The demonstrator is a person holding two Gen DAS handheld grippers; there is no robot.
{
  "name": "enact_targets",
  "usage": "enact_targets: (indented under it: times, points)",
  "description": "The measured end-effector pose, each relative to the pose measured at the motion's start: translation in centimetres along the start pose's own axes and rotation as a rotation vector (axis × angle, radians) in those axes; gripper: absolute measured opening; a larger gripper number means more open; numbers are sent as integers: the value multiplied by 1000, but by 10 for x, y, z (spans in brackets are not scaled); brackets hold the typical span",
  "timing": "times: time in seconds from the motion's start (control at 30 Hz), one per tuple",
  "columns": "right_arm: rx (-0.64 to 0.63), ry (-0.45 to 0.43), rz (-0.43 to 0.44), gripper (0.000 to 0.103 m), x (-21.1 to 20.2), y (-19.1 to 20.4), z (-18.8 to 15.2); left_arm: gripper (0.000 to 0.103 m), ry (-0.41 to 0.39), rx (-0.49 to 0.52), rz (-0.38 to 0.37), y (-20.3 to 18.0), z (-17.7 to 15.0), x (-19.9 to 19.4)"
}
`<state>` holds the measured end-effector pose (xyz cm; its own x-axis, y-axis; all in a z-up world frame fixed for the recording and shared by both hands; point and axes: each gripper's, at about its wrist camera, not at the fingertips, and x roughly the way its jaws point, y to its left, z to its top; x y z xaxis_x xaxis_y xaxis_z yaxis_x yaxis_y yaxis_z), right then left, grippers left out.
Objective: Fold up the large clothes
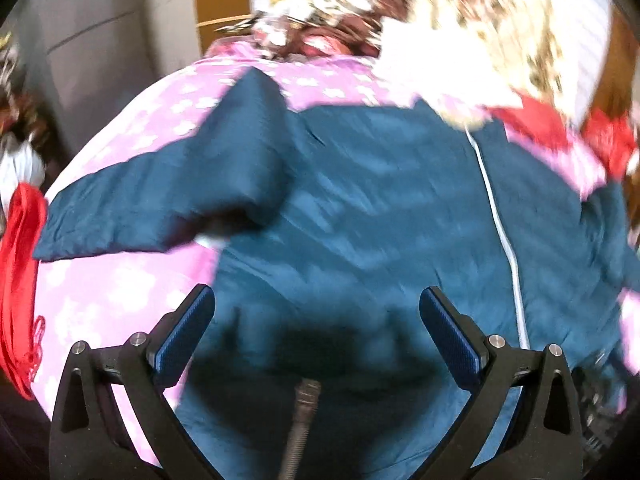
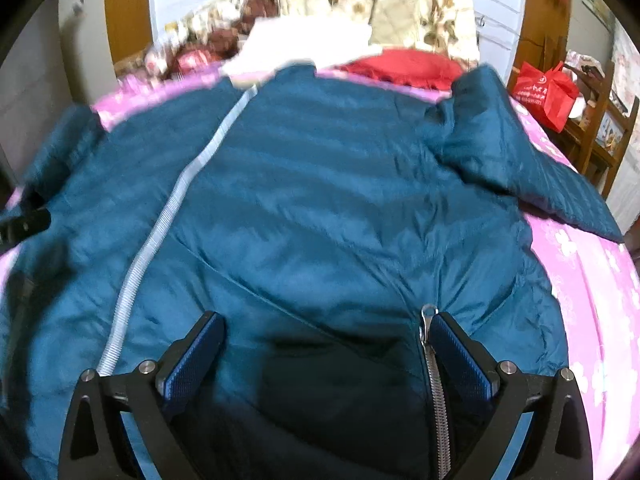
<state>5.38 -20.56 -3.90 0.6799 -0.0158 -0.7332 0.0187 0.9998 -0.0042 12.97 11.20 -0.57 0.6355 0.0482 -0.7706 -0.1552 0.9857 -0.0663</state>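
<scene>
Black two-finger grippers with blue ribbed pads are filling the bottom of both views, each hanging just above a large teal quilted puffer jacket [image 2: 320,208] that is lying spread face-up on a pink bedsheet with white flower prints [image 1: 120,292].

Left of the jacket in the left wrist view, a strip of red cloth [image 1: 20,288] is hanging at the sheet's edge. The jacket's one sleeve [image 1: 160,200] is stretching out leftward from its body across the pink sheet. The left gripper [image 1: 316,312] is hovering over the jacket's lower body with its jaws spread wide and nothing between them; this view is blurred. A pale zip line [image 1: 500,216] is running down the jacket to the right of that gripper.

In the right wrist view, the same pale front zip [image 2: 168,216] is running down the jacket's left part. The right gripper [image 2: 326,334] is likewise gaping wide and gripping nothing, its right pad [image 2: 460,356] sitting just beside a metal pocket zip [image 2: 434,380] on the jacket. Beyond the jacket's collar, a cream floral quilt [image 2: 360,4] is piled up and a red pillow [image 2: 404,66] is lying beside it. The other sleeve [image 2: 520,160] is lying folded out to the right, and further right a red shopping bag [image 2: 544,92] is sitting on a wooden chair [image 2: 600,136].
</scene>
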Motion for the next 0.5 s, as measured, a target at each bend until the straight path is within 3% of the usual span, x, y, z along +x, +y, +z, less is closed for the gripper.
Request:
enact_targets:
  times: [0.07, 0.27, 0.5]
  points:
    - [-20, -94, 13, 103, -20, 4, 3, 103, -19, -39, 16, 24, 15, -8]
    - [-29, -234, -5, 103, -54, 6, 5, 103, -22, -101, 141, 131, 45, 7]
    - [22, -203, 30, 103, -49, 3, 6, 102, 48, -244, 309, 276, 47, 53]
